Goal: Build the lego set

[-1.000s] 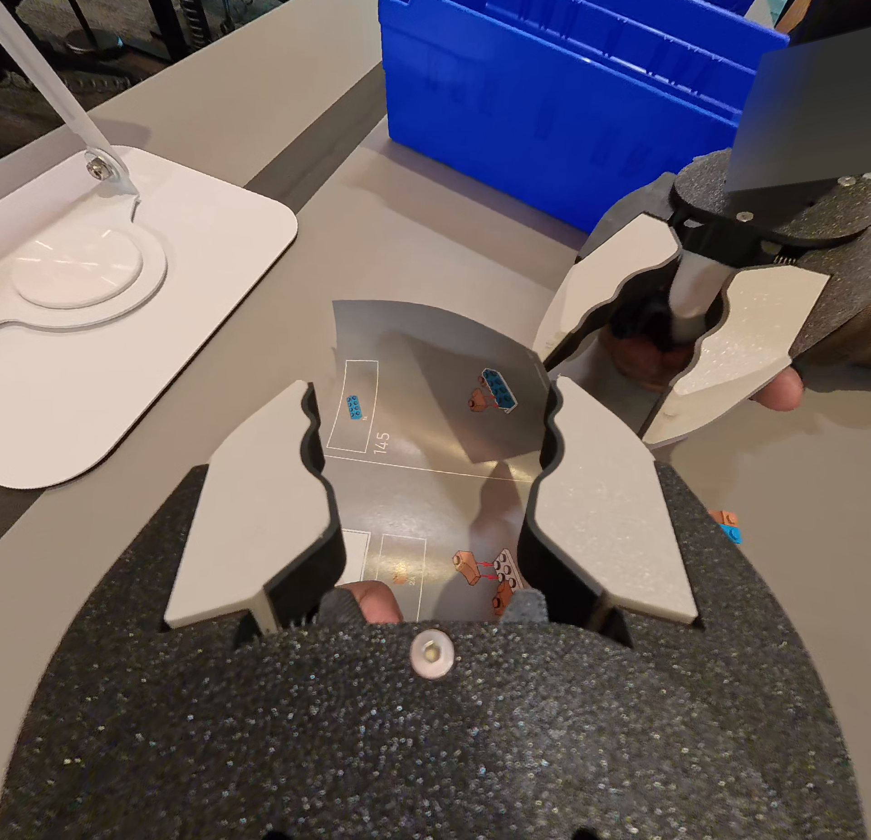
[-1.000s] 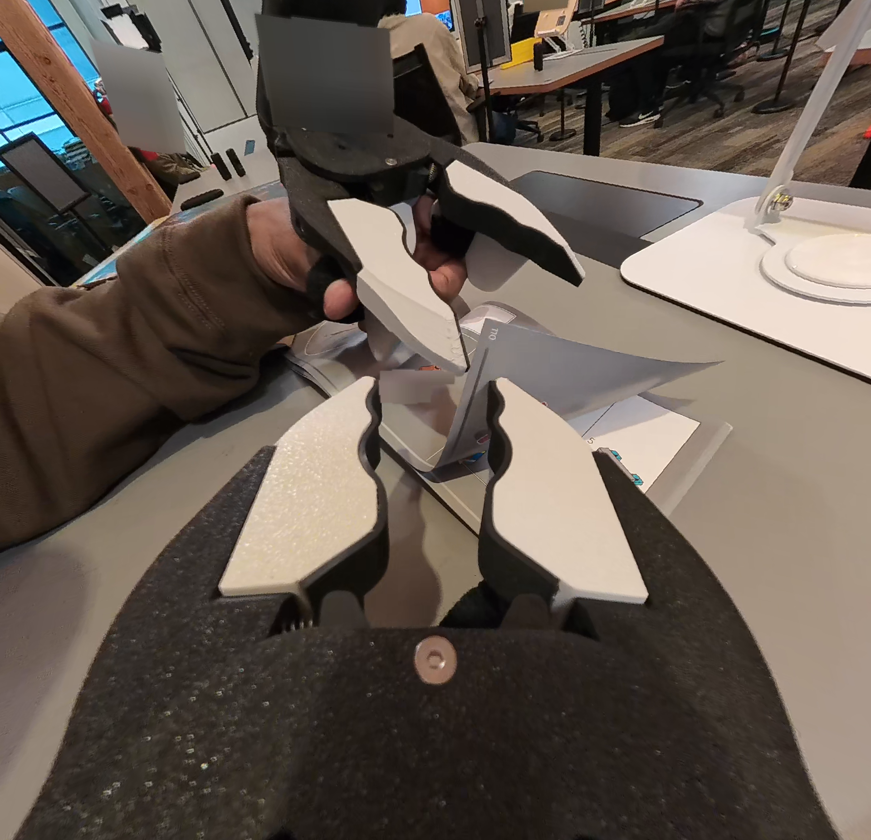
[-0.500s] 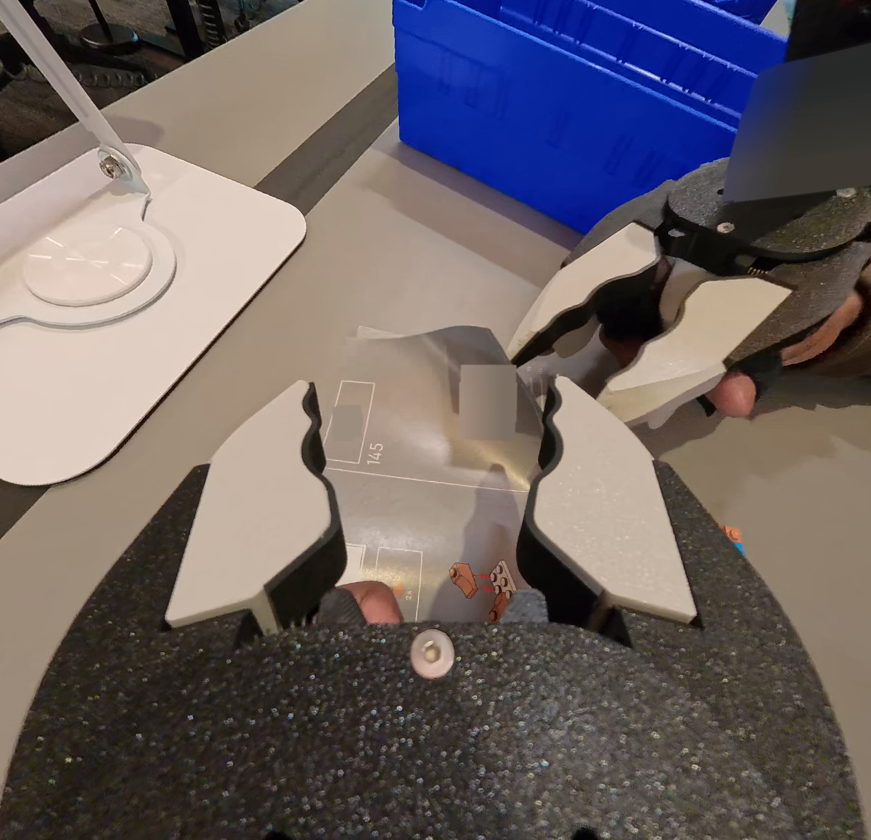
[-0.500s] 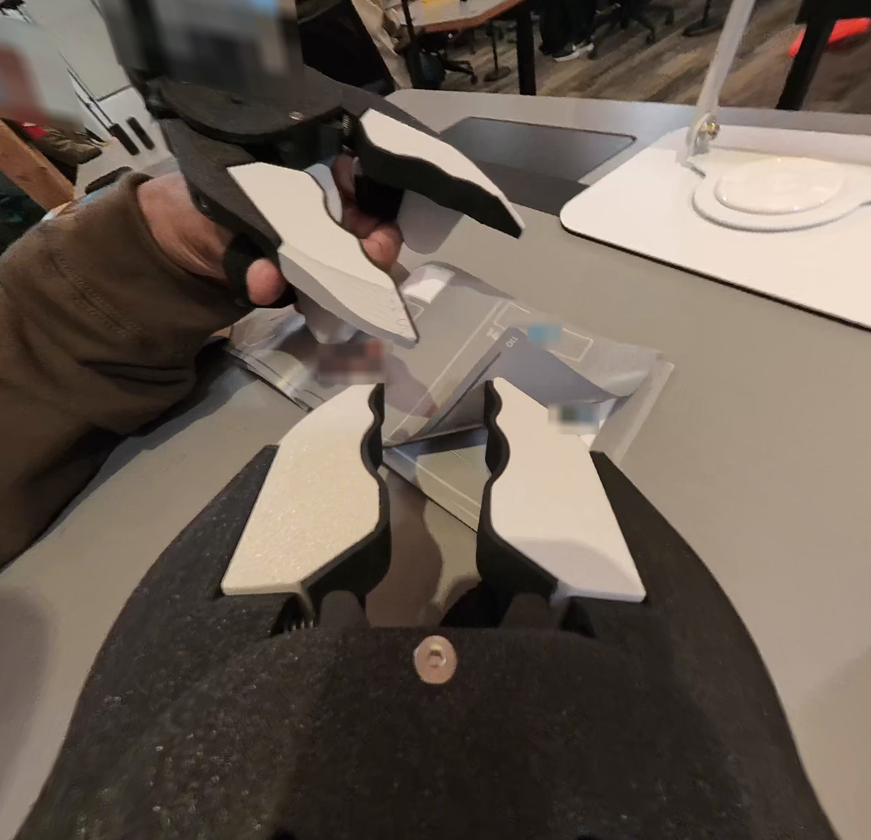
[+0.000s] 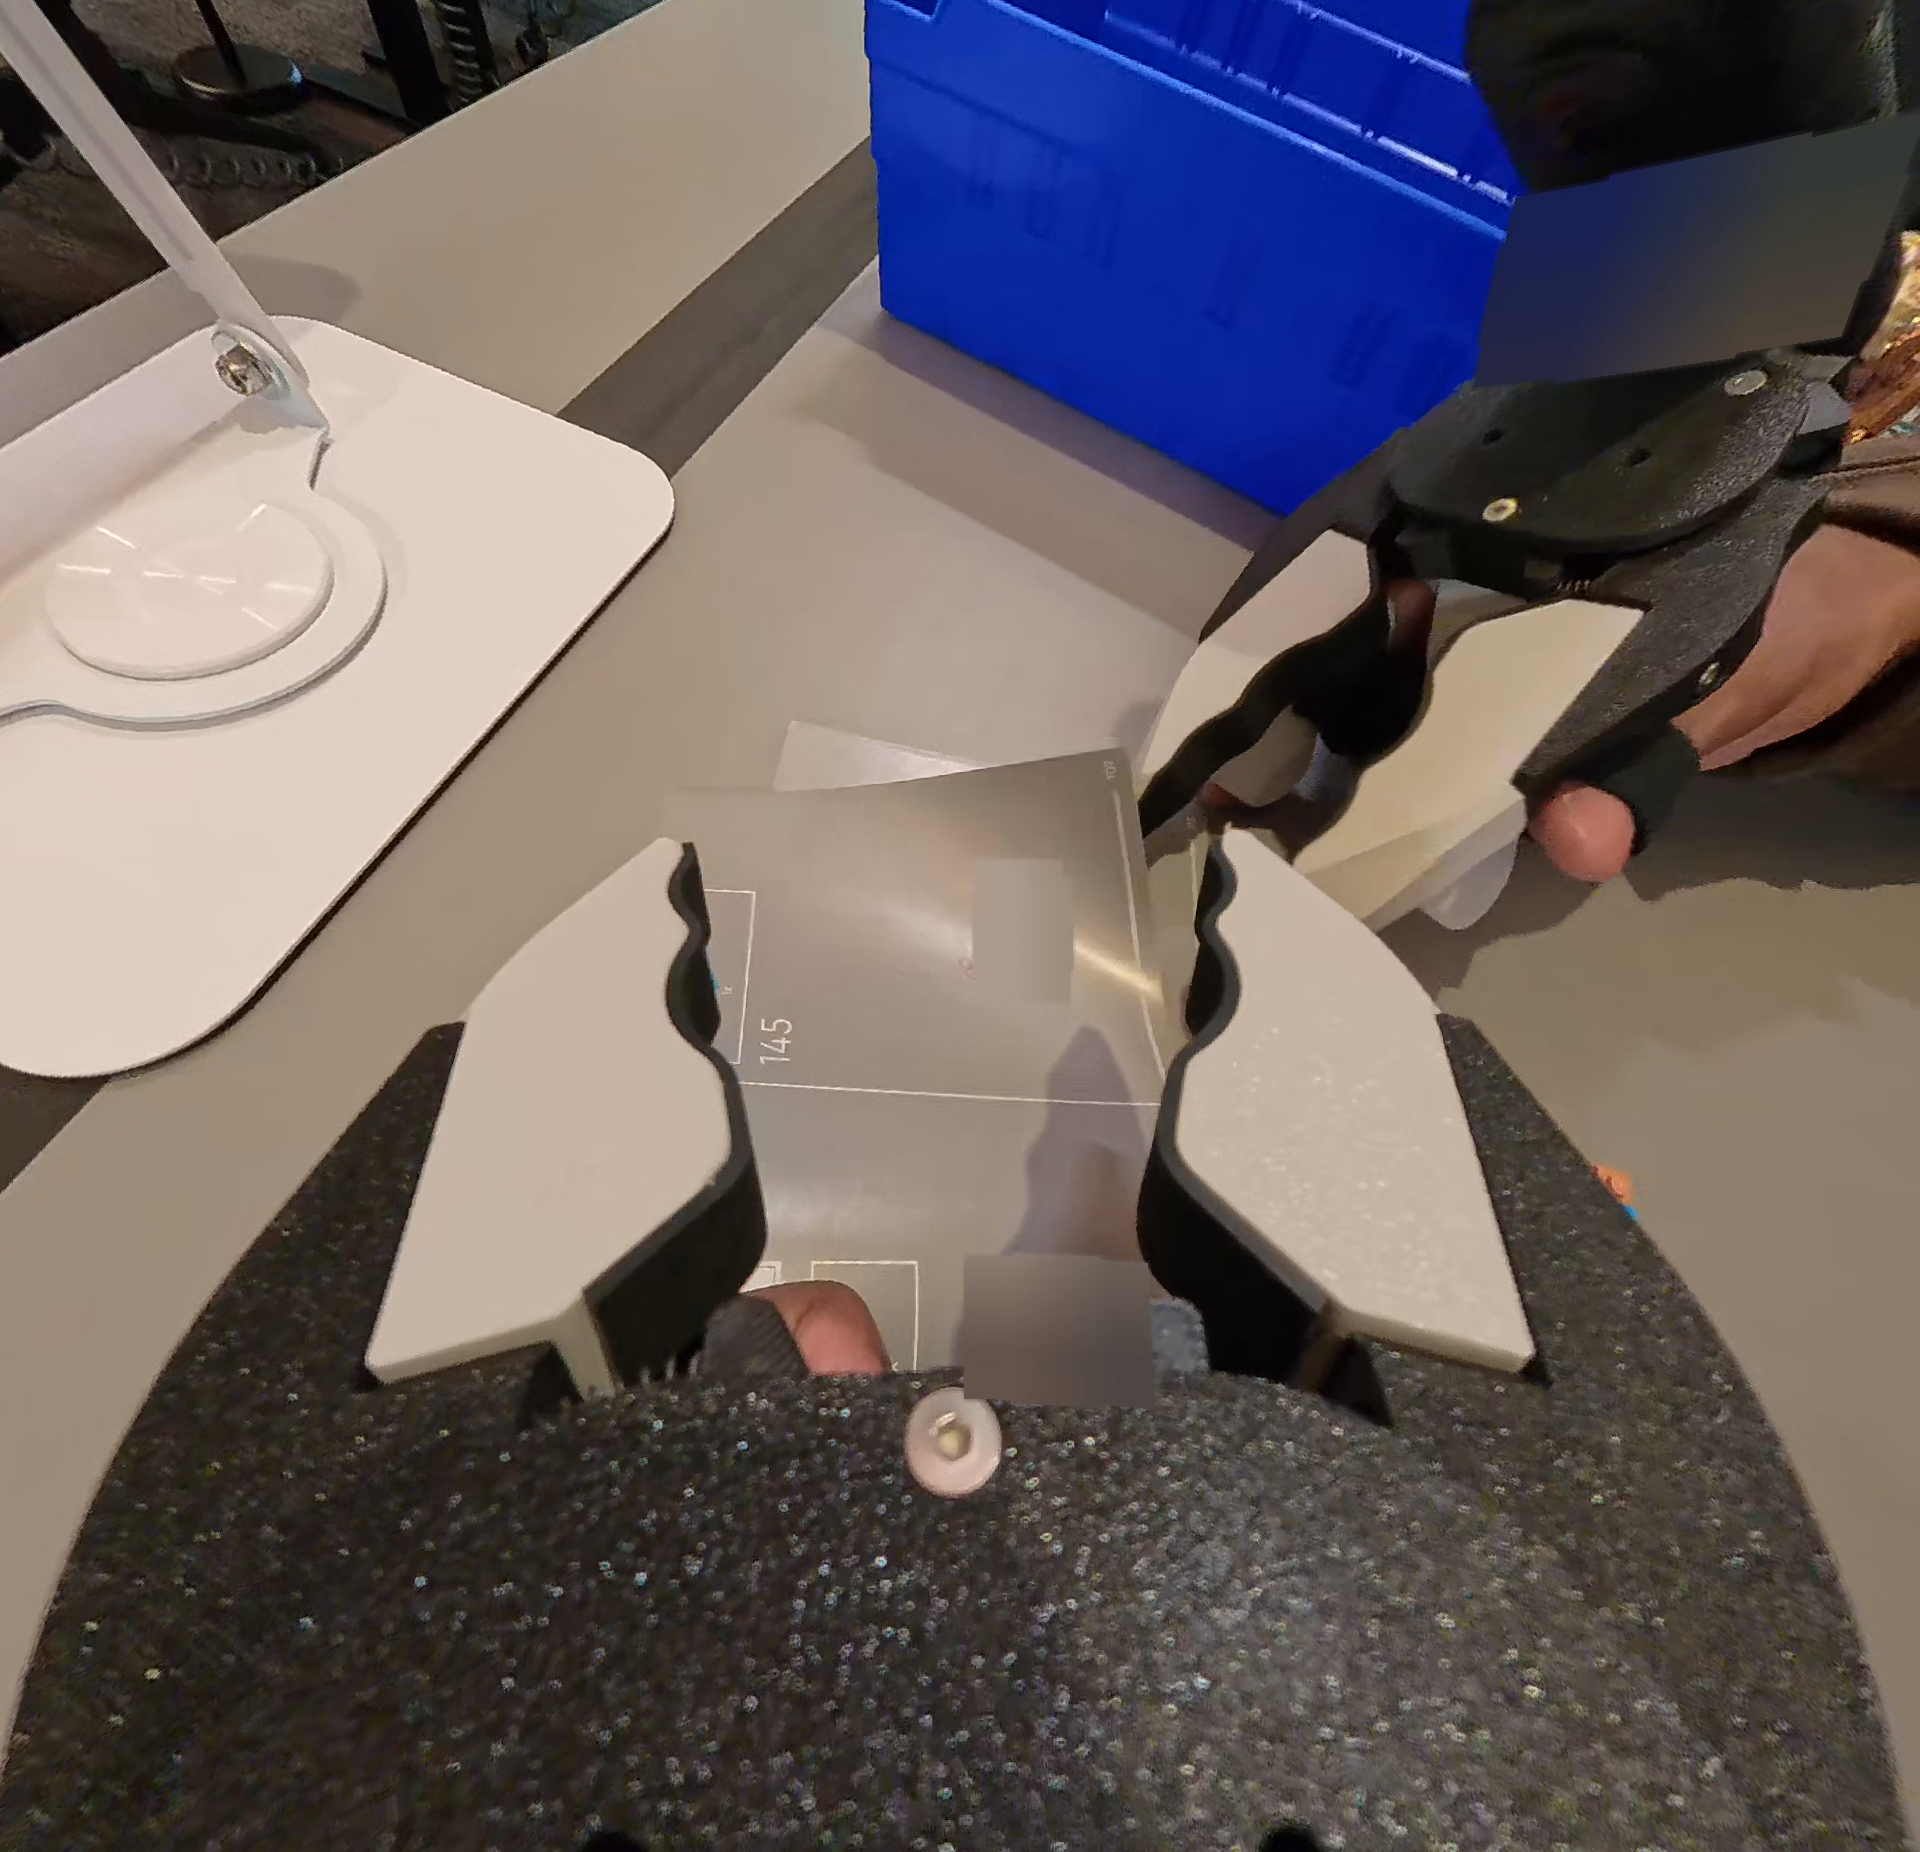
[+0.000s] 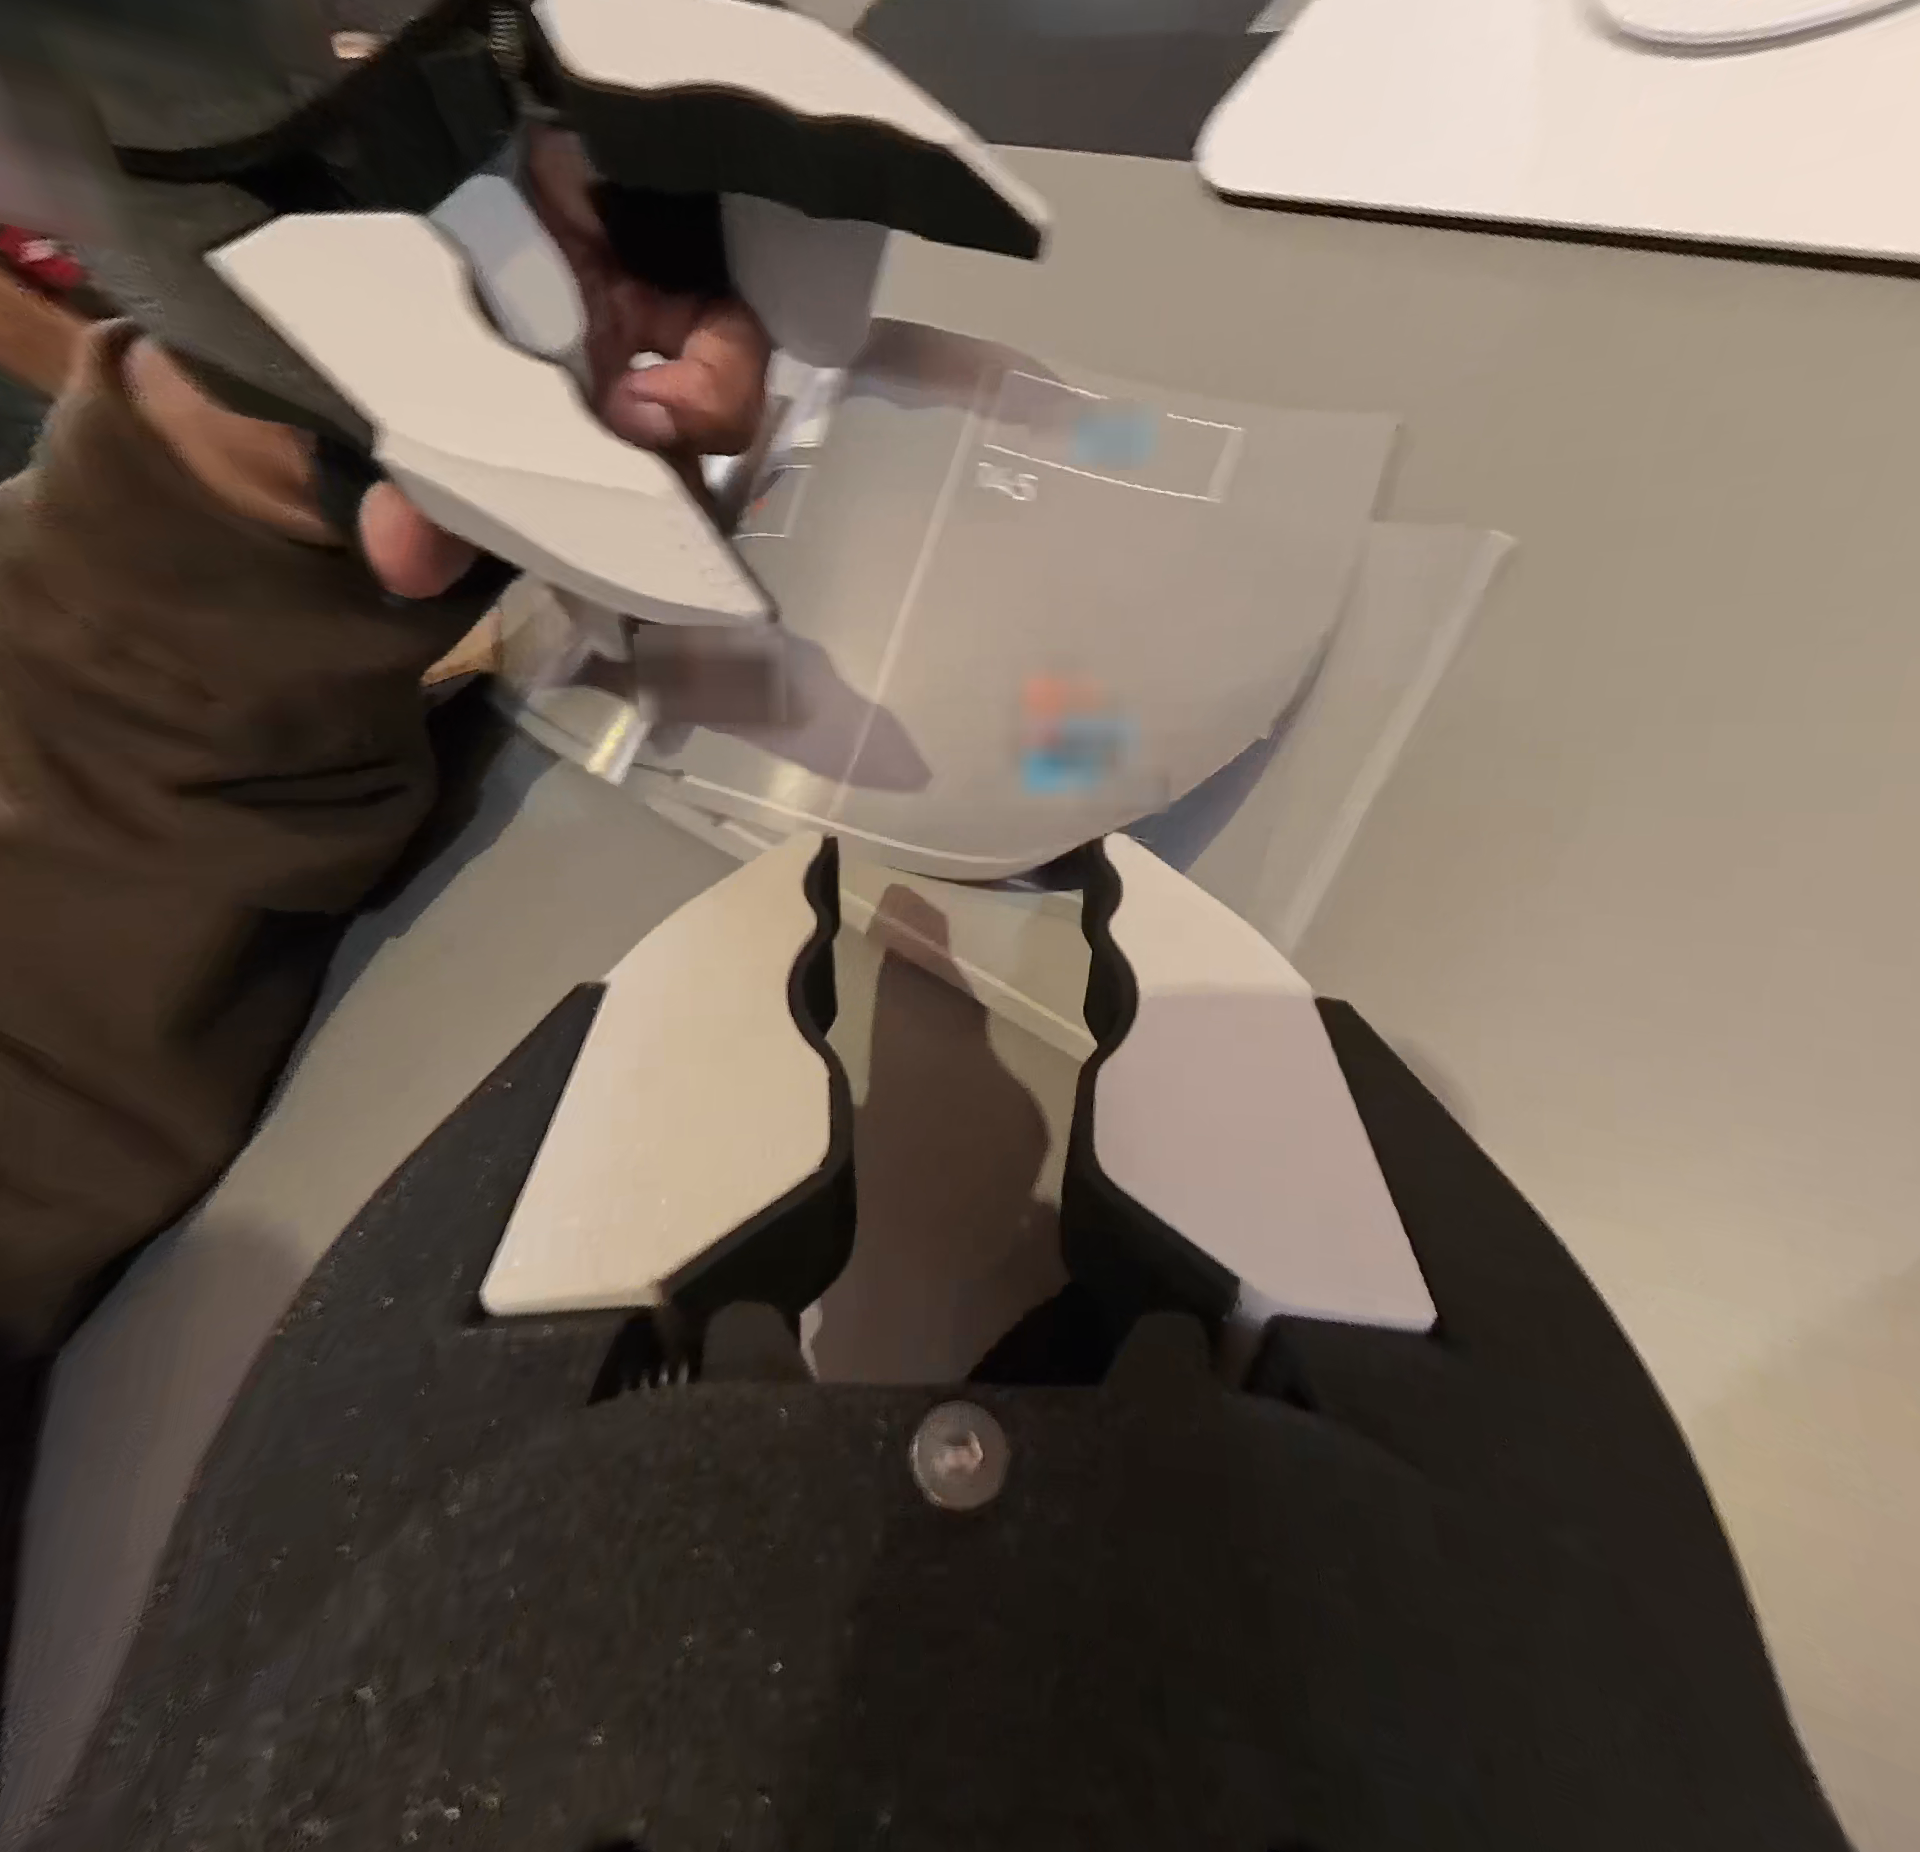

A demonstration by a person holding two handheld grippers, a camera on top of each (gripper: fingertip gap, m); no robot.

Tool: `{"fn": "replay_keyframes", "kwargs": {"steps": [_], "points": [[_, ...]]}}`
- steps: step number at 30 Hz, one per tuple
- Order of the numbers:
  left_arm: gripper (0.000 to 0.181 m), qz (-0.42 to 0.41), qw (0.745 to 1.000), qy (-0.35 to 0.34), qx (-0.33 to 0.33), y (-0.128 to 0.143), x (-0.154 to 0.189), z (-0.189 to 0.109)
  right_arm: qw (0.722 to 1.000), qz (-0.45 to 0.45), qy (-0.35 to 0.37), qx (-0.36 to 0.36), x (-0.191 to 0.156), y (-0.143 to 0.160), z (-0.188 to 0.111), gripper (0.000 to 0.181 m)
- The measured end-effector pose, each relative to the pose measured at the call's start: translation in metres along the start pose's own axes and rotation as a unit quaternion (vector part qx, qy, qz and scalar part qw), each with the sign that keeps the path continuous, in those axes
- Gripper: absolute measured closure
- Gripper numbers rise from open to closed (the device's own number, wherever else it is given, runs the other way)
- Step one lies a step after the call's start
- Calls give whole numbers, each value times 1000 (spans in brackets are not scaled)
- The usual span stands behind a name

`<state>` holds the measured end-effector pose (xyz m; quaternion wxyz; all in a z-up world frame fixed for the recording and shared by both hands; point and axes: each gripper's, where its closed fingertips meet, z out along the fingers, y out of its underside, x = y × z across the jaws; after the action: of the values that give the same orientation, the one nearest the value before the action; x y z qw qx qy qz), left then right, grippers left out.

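Note:
The Lego instruction booklet (image 5: 883, 919) lies open on the grey table with its top page bowed upward; it also shows in the right wrist view (image 6: 1091, 576). My left gripper (image 5: 948, 857) is open and empty, its jaws apart just above the page. It shows from the front in the right wrist view (image 6: 904, 431). My right gripper (image 6: 961, 846) is open and empty at the near edge of the booklet. In the left wrist view it (image 5: 1262, 836) hovers at the page's right edge. A small orange and blue Lego piece (image 5: 1614, 1184) lies on the table to the right.
A blue plastic bin (image 5: 1143, 192) stands at the back of the table. A white lamp base (image 5: 312, 607) with a slanted arm sits to the left, and shows in the right wrist view (image 6: 1558, 88). A brown sleeve (image 6: 156, 659) reaches in behind the left gripper.
The page that stood up between the grippers has turned over and now lies bowed on the booklet. My right gripper has let the page slip out and drawn back to its edge.

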<state>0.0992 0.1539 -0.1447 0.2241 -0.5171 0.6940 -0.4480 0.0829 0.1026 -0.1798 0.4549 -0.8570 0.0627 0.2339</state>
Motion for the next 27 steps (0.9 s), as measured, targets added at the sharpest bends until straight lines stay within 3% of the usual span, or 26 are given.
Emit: {"fn": "replay_keyframes", "kwargs": {"steps": [3, 10, 27], "points": [[91, 3, 1000, -4, -3, -1, 1, 2, 999, -16, -35, 16, -10, -4, -1, 134], [91, 23, 999, -13, -20, 0, 7, 11, 997, -66, -33, 15, -19, -4, 5, 133], [91, 27, 997, -60, -48, 9, -5, 20, 997, -63, -40, 21, -20, -5, 4, 133]]}}
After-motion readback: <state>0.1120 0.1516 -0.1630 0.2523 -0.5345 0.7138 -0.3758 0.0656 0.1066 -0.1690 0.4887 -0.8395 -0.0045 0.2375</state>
